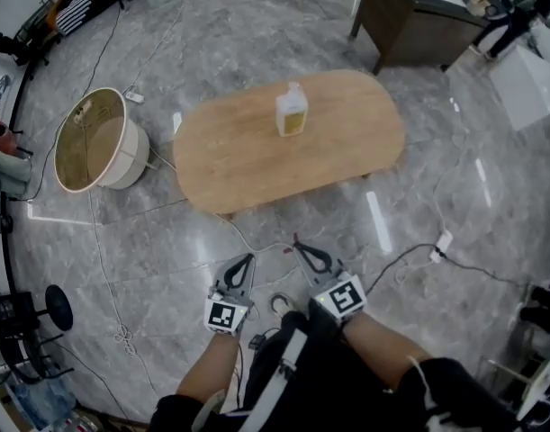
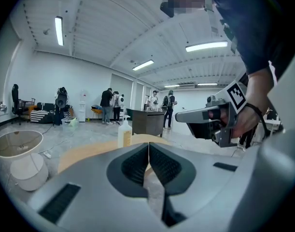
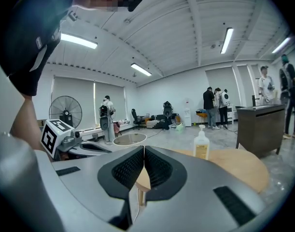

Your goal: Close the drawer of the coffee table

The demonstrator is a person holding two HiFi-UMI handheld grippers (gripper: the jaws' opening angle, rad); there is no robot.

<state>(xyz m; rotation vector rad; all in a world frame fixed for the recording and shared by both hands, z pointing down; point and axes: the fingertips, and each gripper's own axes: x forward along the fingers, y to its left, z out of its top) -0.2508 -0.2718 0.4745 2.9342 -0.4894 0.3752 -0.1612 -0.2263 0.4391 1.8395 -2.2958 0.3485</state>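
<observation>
The oval wooden coffee table [image 1: 256, 156] stands on the grey floor a short way in front of me, and no drawer front shows in any view. A pale soap bottle [image 1: 292, 111] stands on its top. My left gripper [image 1: 248, 258] and right gripper [image 1: 298, 244] hang side by side short of the table's near edge, both shut with nothing held. In the left gripper view the jaws [image 2: 148, 147] meet, with the table [image 2: 84, 154] and bottle [image 2: 124, 135] beyond. The right gripper view shows its jaws [image 3: 144, 152] closed, the bottle [image 3: 202, 145] ahead.
A round lampshade-like drum [image 1: 94, 140] lies on the floor left of the table. A dark wooden cabinet [image 1: 410, 16] stands behind at the right. Cables and a power strip [image 1: 441, 242] trail over the floor near me. People stand at the far wall.
</observation>
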